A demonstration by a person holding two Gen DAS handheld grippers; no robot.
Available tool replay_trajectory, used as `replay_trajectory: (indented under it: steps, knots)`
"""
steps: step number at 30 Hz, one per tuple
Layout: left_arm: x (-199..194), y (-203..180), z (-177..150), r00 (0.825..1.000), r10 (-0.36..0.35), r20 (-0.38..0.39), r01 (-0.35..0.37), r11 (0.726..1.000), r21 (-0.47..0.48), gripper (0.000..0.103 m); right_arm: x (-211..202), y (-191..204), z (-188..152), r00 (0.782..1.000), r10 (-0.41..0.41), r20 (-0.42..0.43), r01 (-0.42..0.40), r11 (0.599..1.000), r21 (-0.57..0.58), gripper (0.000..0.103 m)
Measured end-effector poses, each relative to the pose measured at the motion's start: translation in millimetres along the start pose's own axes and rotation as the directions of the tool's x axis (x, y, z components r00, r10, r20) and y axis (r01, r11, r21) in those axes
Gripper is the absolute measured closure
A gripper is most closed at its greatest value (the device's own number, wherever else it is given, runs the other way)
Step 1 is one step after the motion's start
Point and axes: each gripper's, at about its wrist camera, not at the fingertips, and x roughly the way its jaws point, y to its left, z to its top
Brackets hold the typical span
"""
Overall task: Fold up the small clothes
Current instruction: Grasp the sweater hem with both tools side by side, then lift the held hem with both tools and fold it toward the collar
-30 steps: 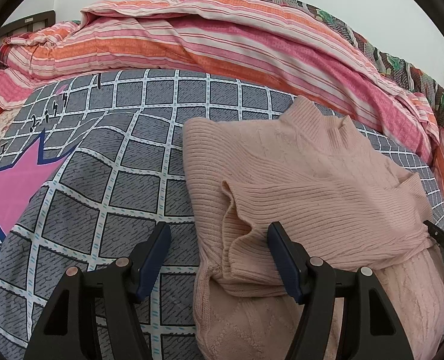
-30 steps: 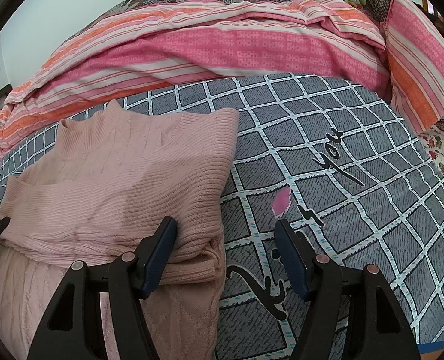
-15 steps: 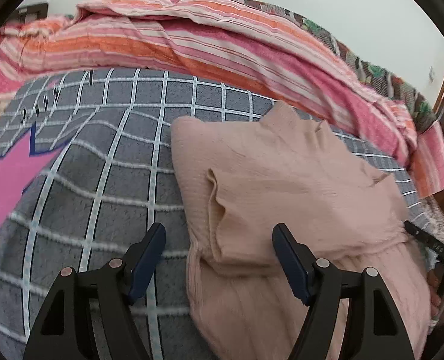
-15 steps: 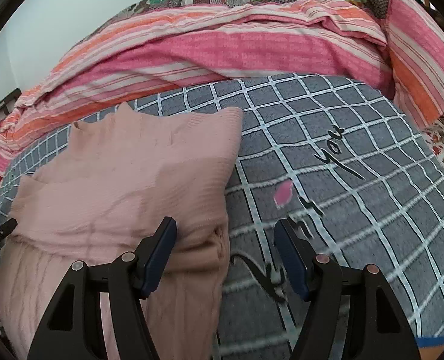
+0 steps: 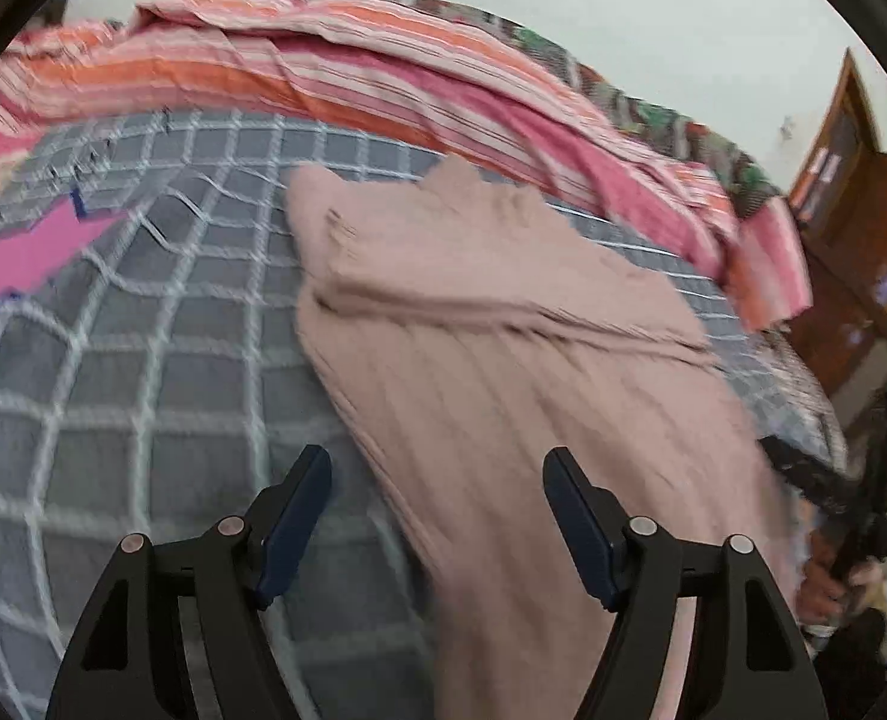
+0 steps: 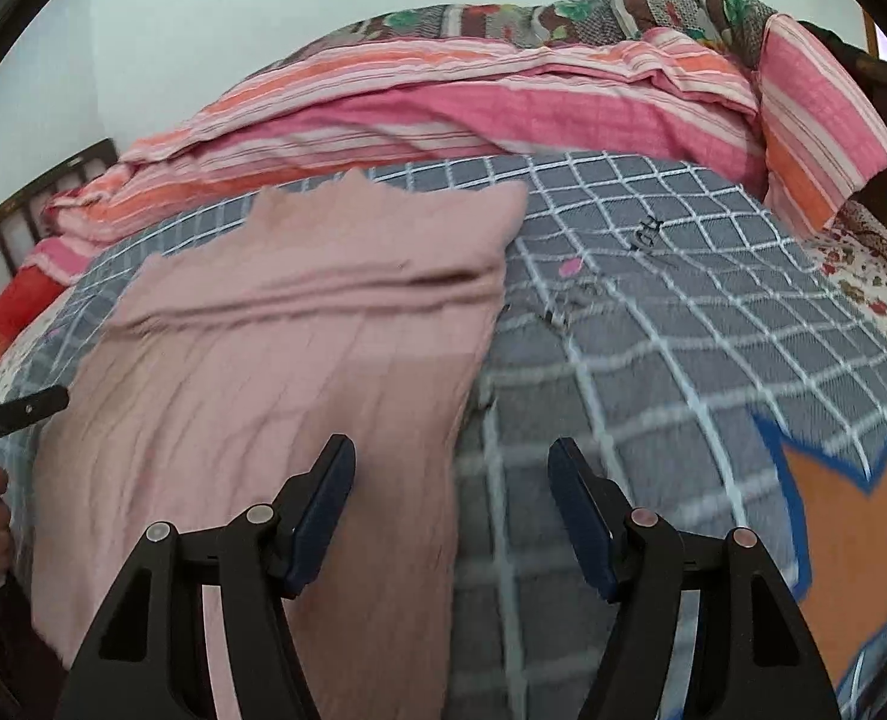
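Note:
A pale pink knitted sweater (image 5: 503,312) lies flat on the grey checked bedspread (image 5: 161,372), both sleeves folded across its chest. It also shows in the right wrist view (image 6: 299,372). My left gripper (image 5: 437,474) is open and empty, hovering over the sweater's lower left edge. My right gripper (image 6: 451,465) is open and empty, hovering over the sweater's lower right edge. The right gripper's tip (image 5: 803,474) shows at the right of the left wrist view; the left gripper's tip (image 6: 17,411) shows at the left of the right wrist view.
A pink and orange striped quilt (image 5: 383,78) is heaped along the far side of the bed, also in the right wrist view (image 6: 503,102). A wooden door (image 5: 851,180) stands at the right. A dark bed rail (image 6: 29,198) is at the far left.
Both grippers have pulled back toward the sweater's hem and away from the folded sleeves. Both stay open. The views are blurred by motion.

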Motion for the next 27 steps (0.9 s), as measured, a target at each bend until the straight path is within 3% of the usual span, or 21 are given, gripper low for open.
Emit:
replay_trajectory:
  steps: [3,11,15,20,22,24,27]
  knots:
    - [-10.4,-5.3,-23.5,0.996,-0.083,-0.031,0.082,0.996,-0.025,0.034,-15.3,-0.5,-19.7,0.998,0.054,-0.023,-0.054,0.998,0.009,0.039]
    - [-36.9,-13.0,-77.5,0.991,-0.108,-0.079,0.105,0.994,-0.036,0.044,-46.3,-6.6,-71.1,0.985,0.149,-0.084,-0.143,0.987,0.076,0.041]
    - [-41.6,-10.5,-97.1,0.989,-0.109,-0.097,0.102,0.992,-0.075,0.058,-50.7,-1.4,-86.7,0.980,0.173,-0.099,-0.163,0.982,0.094,0.044]
    - [-39.2,-9.1,-108.2,0.982,-0.167,-0.088,0.151,0.974,-0.167,0.071,-47.3,8.0,-94.5,0.973,0.198,-0.115,-0.186,0.977,0.106,0.072]
    - [-33.4,-11.5,-107.6,0.983,-0.151,-0.104,0.130,0.973,-0.190,0.088,-43.9,12.8,-93.7,0.974,0.190,-0.121,-0.178,0.979,0.101,0.091]
    - [-35.3,-10.0,-106.4,0.989,-0.121,-0.090,0.101,0.974,-0.201,0.096,-47.7,16.0,-91.6,0.977,0.185,-0.104,-0.177,0.981,0.081,0.093]
    - [-55.0,-0.3,-102.6,0.998,-0.061,-0.015,0.056,0.977,-0.207,0.097,-65.6,2.6,-90.5,0.988,0.146,-0.039,-0.143,0.987,0.071,0.094]
